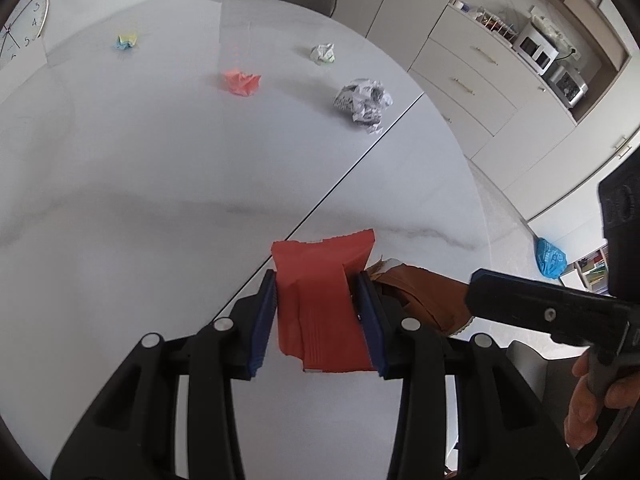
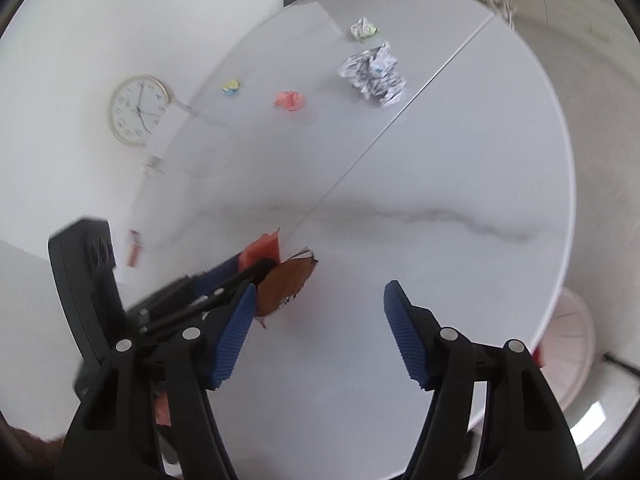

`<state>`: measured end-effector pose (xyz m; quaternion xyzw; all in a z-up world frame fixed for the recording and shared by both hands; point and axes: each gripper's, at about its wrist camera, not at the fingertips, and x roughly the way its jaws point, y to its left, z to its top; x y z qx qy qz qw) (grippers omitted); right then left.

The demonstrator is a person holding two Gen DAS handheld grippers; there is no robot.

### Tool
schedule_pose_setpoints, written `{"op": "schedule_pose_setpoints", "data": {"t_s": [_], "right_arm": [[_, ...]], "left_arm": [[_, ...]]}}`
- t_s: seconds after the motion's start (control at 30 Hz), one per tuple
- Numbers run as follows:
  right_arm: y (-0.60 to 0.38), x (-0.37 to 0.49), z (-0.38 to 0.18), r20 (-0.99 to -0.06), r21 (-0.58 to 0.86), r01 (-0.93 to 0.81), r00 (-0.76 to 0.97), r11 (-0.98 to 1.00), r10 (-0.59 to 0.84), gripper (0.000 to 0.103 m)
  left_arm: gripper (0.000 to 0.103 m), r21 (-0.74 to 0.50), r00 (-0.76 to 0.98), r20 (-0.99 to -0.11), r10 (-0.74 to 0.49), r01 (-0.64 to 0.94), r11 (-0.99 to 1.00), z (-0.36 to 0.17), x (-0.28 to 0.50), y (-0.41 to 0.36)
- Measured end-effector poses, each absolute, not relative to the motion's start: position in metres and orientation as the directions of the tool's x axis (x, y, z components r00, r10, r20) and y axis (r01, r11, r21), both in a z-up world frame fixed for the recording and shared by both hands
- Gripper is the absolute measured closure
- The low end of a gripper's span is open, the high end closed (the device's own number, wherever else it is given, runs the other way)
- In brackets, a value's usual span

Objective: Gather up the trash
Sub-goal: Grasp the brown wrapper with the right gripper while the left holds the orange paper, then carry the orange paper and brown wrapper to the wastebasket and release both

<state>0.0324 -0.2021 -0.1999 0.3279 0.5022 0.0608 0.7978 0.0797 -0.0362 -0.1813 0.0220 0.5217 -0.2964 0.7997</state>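
Red wrapper pinched in the left gripper, right gripper empty beside a brown wrapper.

From the left wrist: the left gripper [image 1: 316,300] is clamped on a red wrapper [image 1: 320,300] above the white bench [image 1: 160,200]; a brown wrapper [image 1: 424,292] lies just right of it, with the right gripper's black body [image 1: 548,312] reaching in. Farther off lie a newsprint ball [image 1: 363,104], an orange wad [image 1: 240,82], a pale green wad [image 1: 323,54] and a yellow-blue wad [image 1: 127,40]. From the right wrist: the right gripper [image 2: 320,308] stands apart with nothing between its pads, its left pad touching the brown wrapper [image 2: 284,284].
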Motion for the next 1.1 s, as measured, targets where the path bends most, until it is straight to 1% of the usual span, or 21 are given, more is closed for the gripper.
{"op": "schedule_pose_setpoints", "data": {"t_s": [0.07, 0.13, 0.2, 0.23, 0.27, 0.3, 0.4, 0.53, 0.63, 0.73, 0.83, 0.9, 0.93, 0.97, 1.0, 1.07, 1.1], "right_arm": [[-0.202, 0.031, -0.2, -0.701, 0.677, 0.245, 0.502, 0.694, 0.506, 0.04], [-0.203, 0.033, -0.202, -0.653, 0.736, 0.258, 0.514, 0.626, 0.556, 0.043], [-0.202, 0.034, -0.203, -0.62, 0.772, 0.266, 0.517, 0.578, 0.59, 0.055], [-0.201, 0.034, -0.204, -0.61, 0.782, 0.269, 0.515, 0.562, 0.602, 0.059], [-0.201, 0.033, -0.205, -0.599, 0.793, 0.272, 0.514, 0.546, 0.614, 0.07], [-0.2, 0.032, -0.204, -0.591, 0.8, 0.273, 0.515, 0.534, 0.621, 0.078], [-0.2, 0.029, -0.202, -0.589, 0.801, 0.268, 0.514, 0.535, 0.624, 0.081], [-0.202, 0.021, -0.195, -0.605, 0.785, 0.261, 0.521, 0.562, 0.603, 0.083], [-0.205, 0.009, -0.185, -0.635, 0.751, 0.253, 0.533, 0.61, 0.56, 0.083], [-0.215, -0.007, -0.178, -0.675, 0.704, 0.267, 0.54, 0.658, 0.503, 0.083], [-0.227, -0.027, -0.172, -0.708, 0.661, 0.284, 0.544, 0.695, 0.45, 0.083], [-0.233, -0.036, -0.171, -0.72, 0.643, 0.297, 0.548, 0.706, 0.426, 0.083], [-0.237, -0.04, -0.172, -0.724, 0.638, 0.303, 0.549, 0.708, 0.417, 0.083], [-0.239, -0.044, -0.173, -0.727, 0.633, 0.31, 0.552, 0.71, 0.408, 0.083], [-0.248, -0.057, -0.173, -0.729, 0.63, 0.314, 0.554, 0.71, 0.402, 0.083], [-0.252, -0.066, -0.173, -0.737, 0.62, 0.324, 0.553, 0.715, 0.389, 0.083], [-0.254, -0.073, -0.172, -0.738, 0.618, 0.327, 0.553, 0.715, 0.386, 0.083]], "left_arm": [[0.064, -0.28, 0.297, -0.83, -0.472, 0.511, 0.813, -0.169, 0.073, -0.031], [0.064, -0.287, 0.309, -0.813, -0.493, 0.525, 0.801, -0.157, 0.069, -0.029], [0.064, -0.296, 0.317, -0.799, -0.512, 0.533, 0.793, -0.147, 0.064, -0.026], [0.064, -0.296, 0.322, -0.794, -0.516, 0.536, 0.791, -0.143, 0.063, -0.025], [0.064, -0.295, 0.327, -0.791, -0.518, 0.537, 0.79, -0.139, 0.061, -0.025], [0.064, -0.295, 0.33, -0.789, -0.519, 0.538, 0.79, -0.137, 0.059, -0.024], [0.064, -0.3, 0.332, -0.787, -0.52, 0.531, 0.793, -0.134, 0.055, -0.023], [0.064, -0.29, 0.335, -0.796, -0.504, 0.521, 0.803, -0.134, 0.048, -0.024], [0.064, -0.292, 0.333, -0.798, -0.502, 0.516, 0.806, -0.133, 0.045, -0.025], [0.064, -0.238, 0.354, -0.813, -0.462, 0.523, 0.819, -0.138, 0.04, -0.028], [0.064, -0.219, 0.344, -0.834, -0.432, 0.511, 0.831, -0.146, 0.039, -0.024], [0.056, -0.198, 0.33, -0.851, -0.408, 0.517, 0.833, -0.155, 0.04, -0.023], [0.044, -0.176, 0.327, -0.861, -0.389, 0.526, 0.832, -0.16, 0.041, -0.025], [0.036, -0.148, 0.331, -0.869, -0.367, 0.534, 0.832, -0.166, 0.042, -0.028], [0.035, -0.128, 0.331, -0.875, -0.355, 0.547, 0.827, -0.172, 0.044, -0.031], [0.027, -0.107, 0.308, -0.892, -0.33, 0.567, 0.817, -0.184, 0.048, -0.037], [0.027, -0.096, 0.297, -0.901, -0.317, 0.575, 0.813, -0.191, 0.051, -0.041]]}}
